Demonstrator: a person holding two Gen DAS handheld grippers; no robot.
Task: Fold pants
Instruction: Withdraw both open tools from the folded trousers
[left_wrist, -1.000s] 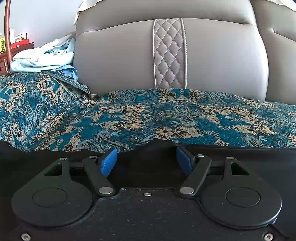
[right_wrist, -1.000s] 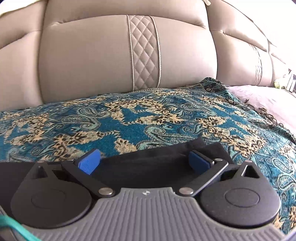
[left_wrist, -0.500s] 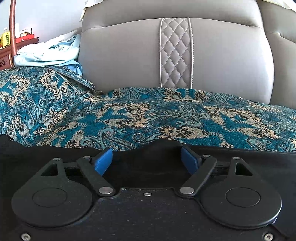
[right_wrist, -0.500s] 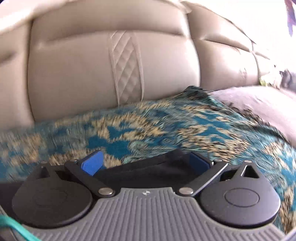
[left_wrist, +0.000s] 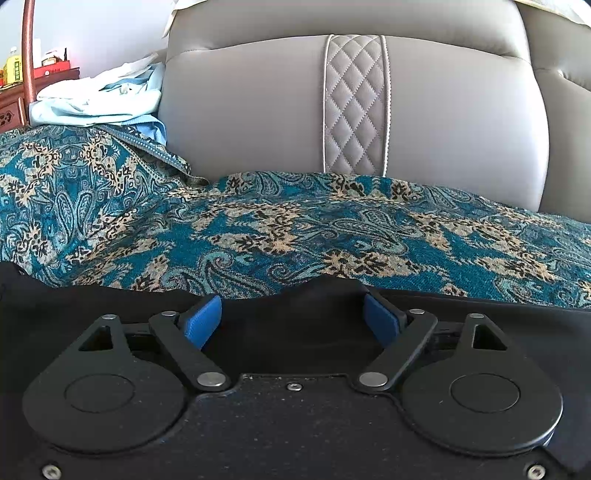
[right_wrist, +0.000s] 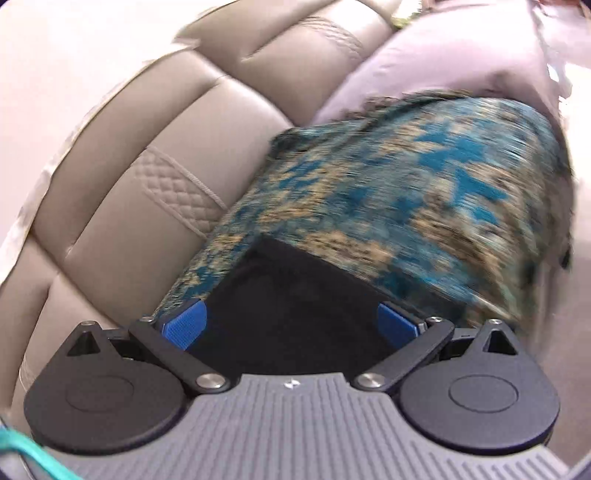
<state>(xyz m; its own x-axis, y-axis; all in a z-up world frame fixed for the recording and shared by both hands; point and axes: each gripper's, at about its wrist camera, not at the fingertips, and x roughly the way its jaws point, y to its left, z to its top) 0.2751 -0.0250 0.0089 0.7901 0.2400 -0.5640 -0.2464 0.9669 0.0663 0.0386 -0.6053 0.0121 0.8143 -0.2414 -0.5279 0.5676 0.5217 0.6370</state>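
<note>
The black pants (left_wrist: 295, 328) lie on the teal paisley bedspread (left_wrist: 280, 229), in front of the grey padded headboard (left_wrist: 258, 107). A raised hump of their edge sits between the blue pads of the left tool (left_wrist: 293, 321), whose jaws are opening and pressing on nothing. The right tool (right_wrist: 291, 325) stands wide open over a pants corner in a blurred, tilted view.

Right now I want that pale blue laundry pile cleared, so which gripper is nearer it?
Left. The left gripper, jaws opening over the black pants, has the pale blue laundry pile ahead to its left; the right gripper faces the purple bedding, with no pile in view.
</note>
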